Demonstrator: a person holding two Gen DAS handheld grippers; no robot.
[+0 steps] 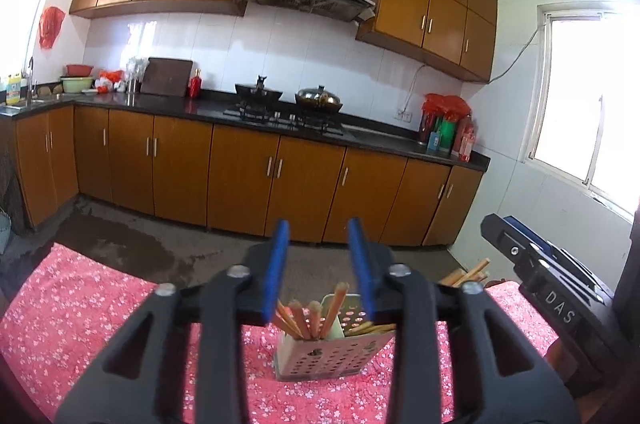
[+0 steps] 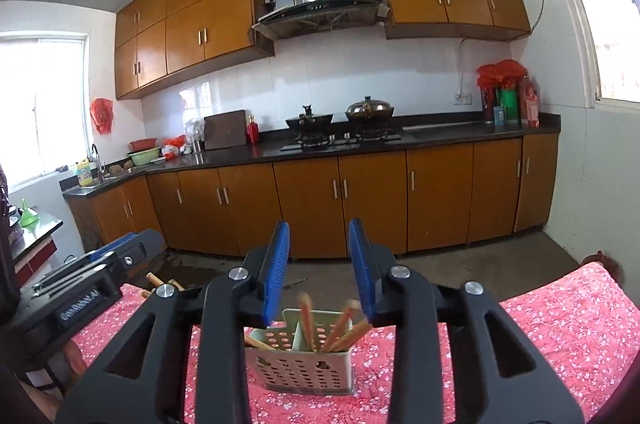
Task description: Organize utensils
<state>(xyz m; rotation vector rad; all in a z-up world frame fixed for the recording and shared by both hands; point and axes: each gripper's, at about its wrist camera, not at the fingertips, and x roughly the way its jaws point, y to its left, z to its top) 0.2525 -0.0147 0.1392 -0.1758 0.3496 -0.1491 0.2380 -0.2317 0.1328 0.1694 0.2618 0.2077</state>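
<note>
A perforated metal utensil holder [image 1: 328, 356] with two compartments stands on a table with a red flowered cloth [image 1: 72, 312]. Several wooden chopsticks [image 1: 308, 316] stand in it. It also shows in the right wrist view [image 2: 306, 364], with chopsticks [image 2: 340, 324] leaning in its right compartment. My left gripper [image 1: 320, 264] is open and empty, raised above and behind the holder. My right gripper [image 2: 320, 264] is open and empty, likewise above the holder. More chopstick ends [image 1: 468, 274] poke up at the table's far right edge beside the right gripper's body [image 1: 544, 280].
The table's far edge drops to a concrete floor [image 1: 160, 248] with a wet patch. Beyond stand brown kitchen cabinets [image 1: 248, 176], a dark counter with a stove and pans [image 1: 288, 100], and windows. The left gripper's body [image 2: 92, 280] shows at left in the right wrist view.
</note>
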